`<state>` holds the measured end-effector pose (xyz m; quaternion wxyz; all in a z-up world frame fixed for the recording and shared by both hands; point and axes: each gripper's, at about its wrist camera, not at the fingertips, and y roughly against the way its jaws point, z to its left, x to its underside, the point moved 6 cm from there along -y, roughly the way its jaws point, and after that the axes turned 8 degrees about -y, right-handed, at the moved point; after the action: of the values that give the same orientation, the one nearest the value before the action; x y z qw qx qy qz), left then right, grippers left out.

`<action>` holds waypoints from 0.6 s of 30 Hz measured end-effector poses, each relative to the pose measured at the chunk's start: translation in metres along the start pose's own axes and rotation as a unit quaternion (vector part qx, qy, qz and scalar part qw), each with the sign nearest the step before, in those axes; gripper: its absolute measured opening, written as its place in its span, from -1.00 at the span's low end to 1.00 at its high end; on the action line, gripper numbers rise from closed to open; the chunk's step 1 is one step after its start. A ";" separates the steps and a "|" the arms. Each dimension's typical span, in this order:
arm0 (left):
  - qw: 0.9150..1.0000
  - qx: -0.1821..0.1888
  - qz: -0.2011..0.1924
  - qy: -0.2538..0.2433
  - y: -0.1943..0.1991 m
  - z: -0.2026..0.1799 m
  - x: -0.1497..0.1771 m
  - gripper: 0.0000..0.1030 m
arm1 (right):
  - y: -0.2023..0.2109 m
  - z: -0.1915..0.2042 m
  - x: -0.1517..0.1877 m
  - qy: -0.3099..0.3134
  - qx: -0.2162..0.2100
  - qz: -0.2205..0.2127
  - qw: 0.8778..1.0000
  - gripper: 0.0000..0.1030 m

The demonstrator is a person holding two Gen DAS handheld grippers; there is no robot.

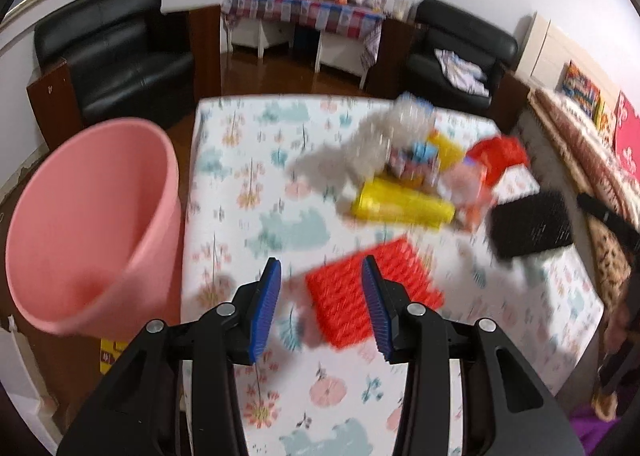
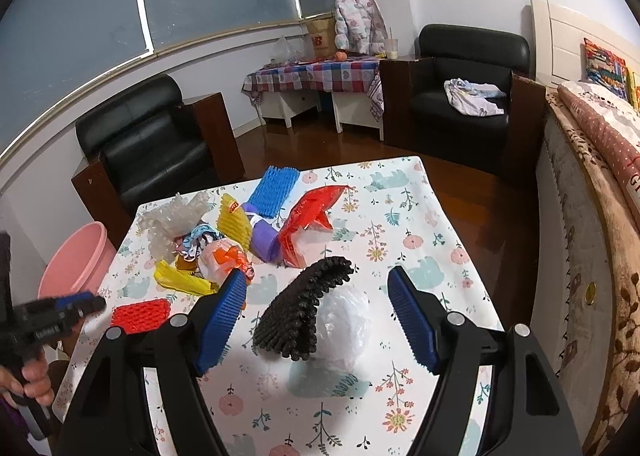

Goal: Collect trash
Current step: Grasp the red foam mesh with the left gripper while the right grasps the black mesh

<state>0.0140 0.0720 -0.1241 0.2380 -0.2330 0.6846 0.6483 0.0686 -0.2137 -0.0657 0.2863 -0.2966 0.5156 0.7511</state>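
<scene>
A pile of trash lies on the floral table (image 2: 400, 224): bubble wrap (image 2: 172, 220), yellow wrappers (image 2: 234, 222), blue foam net (image 2: 274, 190), red bag (image 2: 308, 218). A red foam net (image 1: 370, 292) lies just ahead of my open, empty left gripper (image 1: 320, 304), which also shows in the right wrist view (image 2: 74, 306). A black foam net (image 2: 300, 312) leans on a clear plastic bag (image 2: 346, 326) between the fingers of my open right gripper (image 2: 316, 320). A pink bin (image 1: 88, 232) stands left of the table.
Black armchairs (image 2: 148, 148) stand behind the table, another (image 2: 466, 88) at the back right. A side table with a checked cloth (image 2: 316, 74) is by the wall. A bed (image 2: 592, 176) runs along the right.
</scene>
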 end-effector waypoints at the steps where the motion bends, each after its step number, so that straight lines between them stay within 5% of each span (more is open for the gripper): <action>1: 1.000 0.000 0.007 0.000 -0.003 0.000 0.005 -0.18 | -0.001 0.000 0.000 0.000 0.000 0.002 1.000 0.40; 13: 0.999 0.030 0.032 -0.022 -0.020 -0.018 0.020 -0.19 | -0.013 -0.004 0.011 -0.003 0.003 0.024 1.000 0.40; 15: 0.998 0.037 0.029 -0.028 -0.020 -0.021 0.021 -0.55 | -0.016 -0.004 0.013 -0.003 0.004 0.027 1.000 0.40; 18: 0.998 0.041 0.024 -0.032 -0.018 -0.025 0.020 -0.84 | -0.020 -0.005 0.015 -0.003 0.005 0.034 0.999 0.40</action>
<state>0.0090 0.0463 -0.1493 0.2536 -0.1860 0.7078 0.6325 0.0744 -0.2100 -0.0902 0.2640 -0.2751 0.5278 0.7590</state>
